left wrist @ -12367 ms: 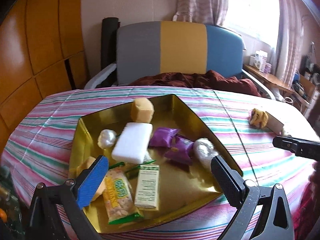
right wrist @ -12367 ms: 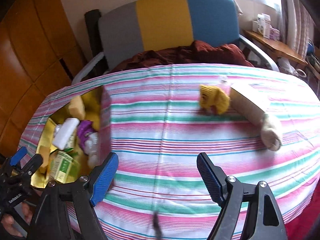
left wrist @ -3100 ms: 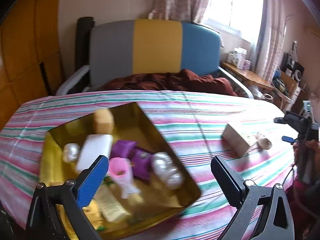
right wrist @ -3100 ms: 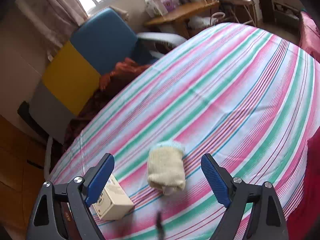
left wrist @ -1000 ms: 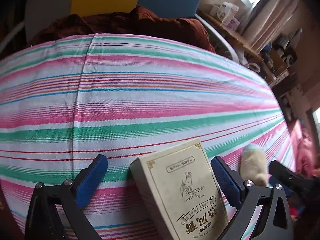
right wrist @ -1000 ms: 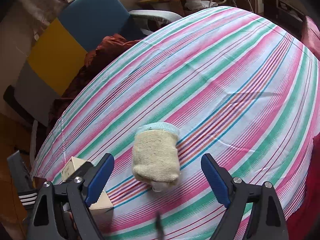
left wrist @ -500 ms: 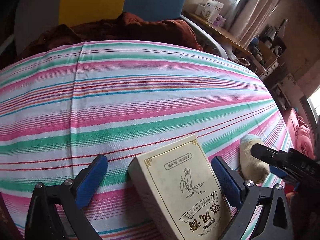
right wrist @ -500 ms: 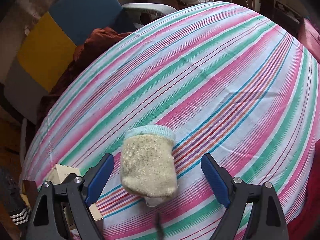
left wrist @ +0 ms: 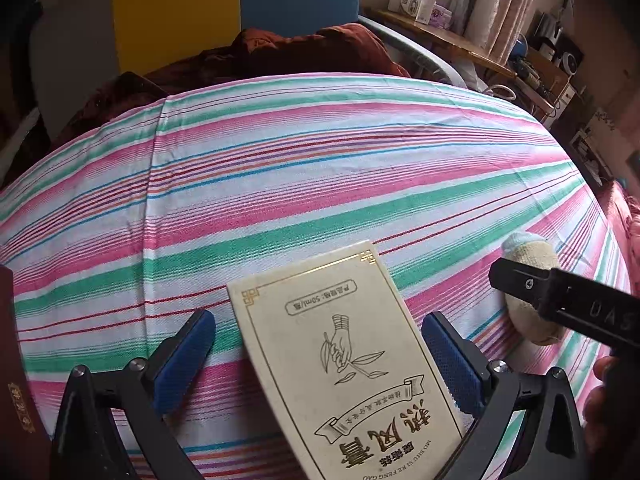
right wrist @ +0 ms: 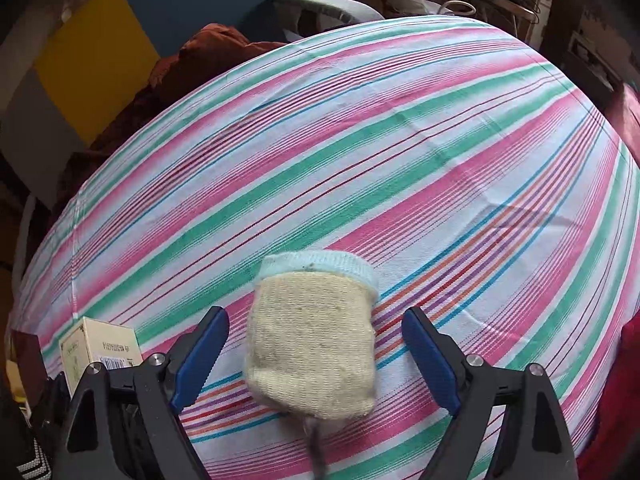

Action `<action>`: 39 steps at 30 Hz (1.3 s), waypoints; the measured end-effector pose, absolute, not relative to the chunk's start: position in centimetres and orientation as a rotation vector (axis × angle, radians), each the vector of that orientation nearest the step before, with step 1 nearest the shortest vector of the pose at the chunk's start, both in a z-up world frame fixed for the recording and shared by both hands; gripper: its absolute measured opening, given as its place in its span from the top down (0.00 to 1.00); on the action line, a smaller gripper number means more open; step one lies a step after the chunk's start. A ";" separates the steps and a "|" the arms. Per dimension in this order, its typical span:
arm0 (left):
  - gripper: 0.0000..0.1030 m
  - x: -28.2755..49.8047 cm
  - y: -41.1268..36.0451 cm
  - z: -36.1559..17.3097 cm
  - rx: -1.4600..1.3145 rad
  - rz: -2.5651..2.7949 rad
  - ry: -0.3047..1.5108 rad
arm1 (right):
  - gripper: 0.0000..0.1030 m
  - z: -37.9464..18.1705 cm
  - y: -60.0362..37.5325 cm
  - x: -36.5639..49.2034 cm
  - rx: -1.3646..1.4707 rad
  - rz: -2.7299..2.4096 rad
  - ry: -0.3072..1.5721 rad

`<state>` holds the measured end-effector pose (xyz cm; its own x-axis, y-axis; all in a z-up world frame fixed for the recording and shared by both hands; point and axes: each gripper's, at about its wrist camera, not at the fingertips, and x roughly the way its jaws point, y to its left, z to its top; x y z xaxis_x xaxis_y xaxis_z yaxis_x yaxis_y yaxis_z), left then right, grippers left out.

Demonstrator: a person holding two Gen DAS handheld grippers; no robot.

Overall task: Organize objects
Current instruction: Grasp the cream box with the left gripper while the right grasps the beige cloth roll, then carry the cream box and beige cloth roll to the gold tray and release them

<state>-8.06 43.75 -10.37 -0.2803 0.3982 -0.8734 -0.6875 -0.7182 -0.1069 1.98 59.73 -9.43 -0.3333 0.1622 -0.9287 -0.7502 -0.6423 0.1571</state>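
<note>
The cream box (left wrist: 352, 360) lies flat on the striped tablecloth (left wrist: 280, 184) covering the tabletop, printed face up, its near end running out of the bottom of the left wrist view. The rolled sock (right wrist: 316, 336), beige with a pale blue cuff, lies on the same cloth just to the right of the box; the two are near but apart.

The left hand-held gripper (left wrist: 320, 356) stands wide, one blue pad on each long side of the box, with cloth showing between the left pad and the box and the right pad close beside it; no grip is made. The right hand-held gripper (right wrist: 316, 352) straddles the sock, its jaws closing, but both pads are clear of the knit.

Step in hand: pre-grasp on the two loose items, one per gripper. Judged from this, the next move calls for closing each pair of pads squarely on its item. The box needs even pressure on its side walls; the sock will compress and needs a fuller squeeze.
</note>
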 end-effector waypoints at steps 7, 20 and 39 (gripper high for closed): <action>0.49 -7.4 41.7 -9.8 -1.196 2.158 0.415 | 0.47 -9.0 59.4 1.7 -1.318 2.046 0.718; 0.50 -4.4 35.9 -7.0 -1.081 2.235 0.283 | 0.47 -8.4 54.3 -0.4 -1.398 2.304 0.625; 0.49 -3.3 21.0 1.6 -0.924 2.516 0.174 | 0.48 -7.8 49.5 -1.4 -1.455 2.478 0.418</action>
